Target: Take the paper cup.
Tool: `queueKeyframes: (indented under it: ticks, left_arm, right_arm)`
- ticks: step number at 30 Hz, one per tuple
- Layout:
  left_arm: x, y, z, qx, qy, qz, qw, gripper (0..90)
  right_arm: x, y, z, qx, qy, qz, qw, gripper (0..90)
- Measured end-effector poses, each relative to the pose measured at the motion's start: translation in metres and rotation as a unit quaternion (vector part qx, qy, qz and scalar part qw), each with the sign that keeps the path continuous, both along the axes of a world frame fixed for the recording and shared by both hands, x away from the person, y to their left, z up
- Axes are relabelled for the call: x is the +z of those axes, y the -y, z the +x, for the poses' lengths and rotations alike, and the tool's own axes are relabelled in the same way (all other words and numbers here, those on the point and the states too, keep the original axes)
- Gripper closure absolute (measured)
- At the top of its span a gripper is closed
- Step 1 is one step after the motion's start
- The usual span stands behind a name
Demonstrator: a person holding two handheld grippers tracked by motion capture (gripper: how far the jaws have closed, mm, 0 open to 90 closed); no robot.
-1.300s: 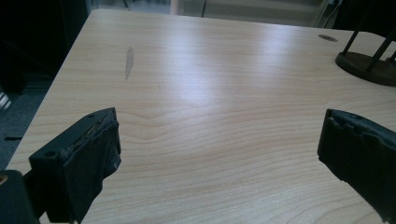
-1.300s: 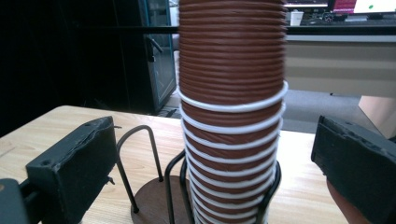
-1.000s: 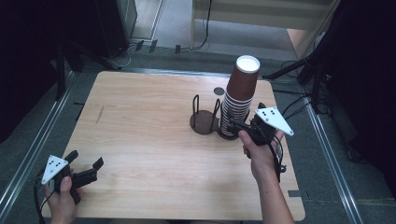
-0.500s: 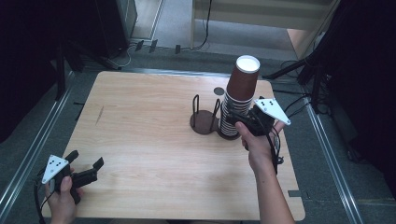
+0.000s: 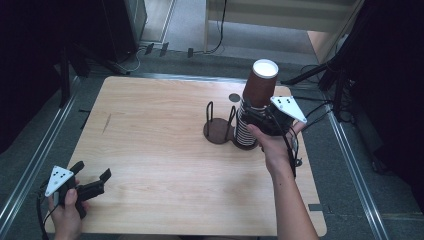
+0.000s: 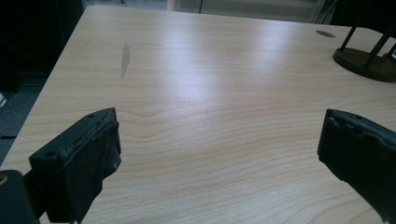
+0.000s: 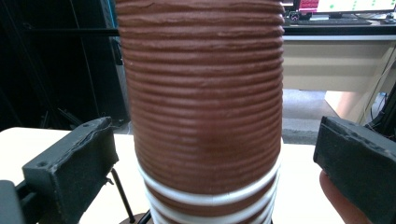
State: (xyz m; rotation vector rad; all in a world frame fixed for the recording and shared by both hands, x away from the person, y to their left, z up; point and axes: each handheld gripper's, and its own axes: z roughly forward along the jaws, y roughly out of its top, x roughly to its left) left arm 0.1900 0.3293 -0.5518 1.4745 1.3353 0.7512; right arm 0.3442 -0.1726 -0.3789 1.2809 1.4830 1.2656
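Note:
A tall stack of brown ribbed paper cups [image 5: 259,95] with white rims stands in a wire holder at the table's right side. My right gripper [image 5: 254,119] is open and straddles the stack at mid-height. In the right gripper view the cups [image 7: 205,107] sit between the jaws of the right gripper [image 7: 215,163], with a small gap on each side. My left gripper [image 5: 92,172] hovers open and holds nothing near the front left corner. In the left gripper view, bare wood lies under the left gripper [image 6: 217,158].
An empty wire cup holder [image 5: 219,131] on a dark round base [image 6: 369,63] stands just left of the stack. The wooden table [image 5: 160,150] has a small round hole [image 5: 234,97] near its far edge. Cables and dark stands lie beyond the right edge.
My right gripper has moved forward and slightly left, so its jaws now stand around the cup stack. The left gripper has stayed in place.

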Motion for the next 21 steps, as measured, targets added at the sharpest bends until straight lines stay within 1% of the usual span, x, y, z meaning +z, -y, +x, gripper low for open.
queueKeyframes:
  ticks: [2, 8, 11, 12, 15, 18, 21]
  left_arm:
    - [0.000, 0.000, 0.000, 0.000, 0.000, 0.000, 1.0000, 0.0]
    - [0.000, 0.000, 0.000, -0.001, -0.001, -0.001, 1.0000, 0.0]
    - [0.000, -0.001, 0.000, -0.001, -0.002, -0.002, 1.0000, 0.0]
    - [0.000, -0.001, 0.000, -0.002, -0.002, -0.002, 1.0000, 0.0]
    - [0.000, 0.000, 0.001, -0.003, -0.003, -0.003, 1.0000, 0.0]
    - [0.000, 0.000, 0.001, -0.004, -0.003, -0.002, 1.0000, 0.0]
    - [0.000, 0.000, 0.001, -0.004, -0.003, -0.001, 1.0000, 0.0]
  right_arm:
    - [0.002, -0.001, 0.004, 0.000, 0.004, 0.000, 1.0000, 0.0]
    - [0.005, -0.005, 0.013, -0.003, -0.004, -0.004, 1.0000, 0.2]
    - [0.005, -0.007, 0.017, -0.005, -0.005, -0.002, 1.0000, 0.2]
    - [0.006, -0.009, 0.020, -0.008, -0.004, -0.005, 0.9999, 0.2]
    - [0.006, -0.010, 0.022, -0.006, 0.006, -0.007, 0.9999, 0.2]
    - [0.007, -0.010, 0.025, -0.007, 0.006, 0.002, 1.0000, 0.3]
    - [0.007, -0.010, 0.028, -0.011, 0.005, 0.005, 0.9999, 3.0]
